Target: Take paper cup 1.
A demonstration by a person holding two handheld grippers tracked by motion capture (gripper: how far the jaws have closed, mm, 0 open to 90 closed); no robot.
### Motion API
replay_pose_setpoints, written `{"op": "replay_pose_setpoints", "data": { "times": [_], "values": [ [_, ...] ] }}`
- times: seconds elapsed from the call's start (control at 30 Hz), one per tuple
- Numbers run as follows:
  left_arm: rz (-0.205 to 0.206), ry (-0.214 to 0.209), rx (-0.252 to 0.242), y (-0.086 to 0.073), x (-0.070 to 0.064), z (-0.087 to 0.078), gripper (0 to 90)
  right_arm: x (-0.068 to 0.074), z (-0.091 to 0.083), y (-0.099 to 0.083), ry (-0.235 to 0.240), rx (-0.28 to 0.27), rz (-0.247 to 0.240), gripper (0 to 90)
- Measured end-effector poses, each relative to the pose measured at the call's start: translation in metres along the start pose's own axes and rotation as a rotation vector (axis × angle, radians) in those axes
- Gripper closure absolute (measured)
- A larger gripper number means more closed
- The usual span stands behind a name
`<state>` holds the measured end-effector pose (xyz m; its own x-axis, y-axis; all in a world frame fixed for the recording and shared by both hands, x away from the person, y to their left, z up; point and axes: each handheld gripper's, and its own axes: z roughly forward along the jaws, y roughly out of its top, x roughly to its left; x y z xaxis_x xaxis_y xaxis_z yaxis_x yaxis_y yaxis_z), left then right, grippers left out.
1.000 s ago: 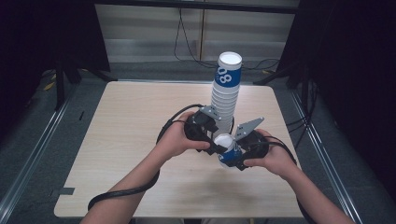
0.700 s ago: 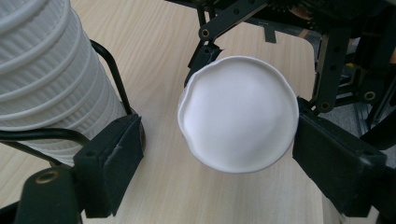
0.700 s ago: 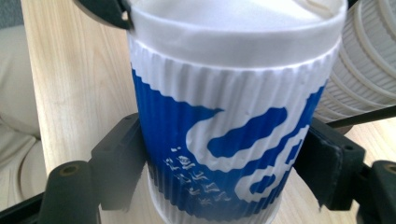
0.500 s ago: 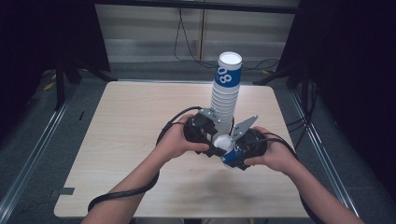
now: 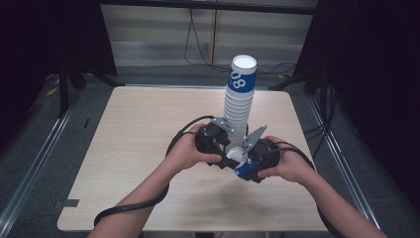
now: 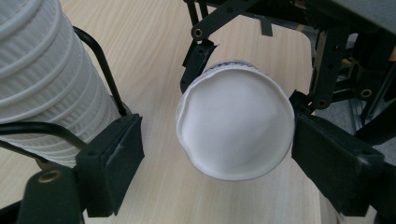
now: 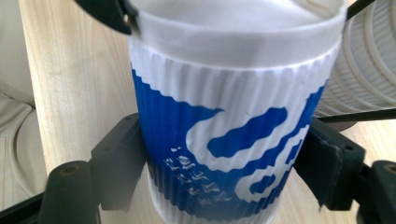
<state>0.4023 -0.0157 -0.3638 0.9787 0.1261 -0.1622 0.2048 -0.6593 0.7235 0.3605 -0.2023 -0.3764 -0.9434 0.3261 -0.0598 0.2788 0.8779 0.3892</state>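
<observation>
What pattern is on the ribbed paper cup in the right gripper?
Ribbed paper cup: blue with white wavy shapes and a white rim band, clearest in the right gripper view.

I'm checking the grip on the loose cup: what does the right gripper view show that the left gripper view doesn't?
Right gripper view: the blue-and-white ribbed paper cup side on, its printed wall clamped between the right tongs. Left gripper view: that cup's white open mouth, slightly squashed out of round, between the spread left tongs, which stand apart from it on one side. Both: the tall stack of white ribbed paper cups and the light wooden table.
</observation>
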Motion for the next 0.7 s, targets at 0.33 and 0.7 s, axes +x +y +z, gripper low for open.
{"op": "replay_pose_setpoints", "data": {
  "times": [0.33,0.7],
  "values": [
    [0.000,-0.017,0.013,-0.0009,-0.0012,0.0026,17.4,0.0015,0.0028,0.0065,0.012,0.029,-0.055,22.9],
    [0.036,-0.046,0.032,-0.0020,-0.0032,0.0069,29.5,0.0029,0.0036,0.0092,0.009,0.044,-0.065,22.9]
  ]
}}
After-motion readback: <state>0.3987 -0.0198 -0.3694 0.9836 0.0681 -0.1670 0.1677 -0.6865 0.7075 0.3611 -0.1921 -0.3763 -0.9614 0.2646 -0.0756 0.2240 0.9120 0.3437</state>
